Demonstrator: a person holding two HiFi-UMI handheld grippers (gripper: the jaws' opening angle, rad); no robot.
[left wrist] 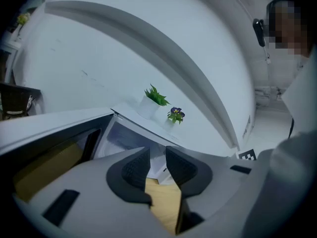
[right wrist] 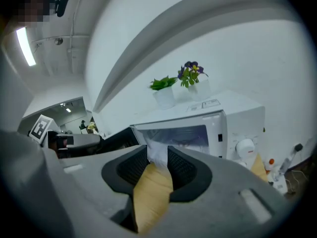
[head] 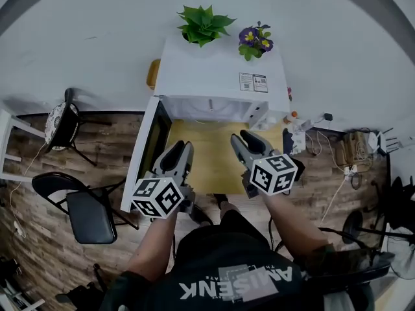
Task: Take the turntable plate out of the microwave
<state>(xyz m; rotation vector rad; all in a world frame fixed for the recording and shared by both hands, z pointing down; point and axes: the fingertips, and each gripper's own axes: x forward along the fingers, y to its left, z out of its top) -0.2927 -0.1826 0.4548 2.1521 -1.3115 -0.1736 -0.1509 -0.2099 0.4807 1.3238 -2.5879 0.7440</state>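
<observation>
The left gripper (left wrist: 157,157) and right gripper (right wrist: 157,155) each hold their jaws partly open and empty before the open boxy white microwave (head: 220,76). The round glass turntable plate (right wrist: 183,142) shows faintly inside its cavity.

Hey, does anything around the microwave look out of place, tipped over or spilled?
Nothing stands out. The microwave sits on the wooden table, door swung open, and the green plant and purple-flowered plant stand upright on top. No spills.
</observation>
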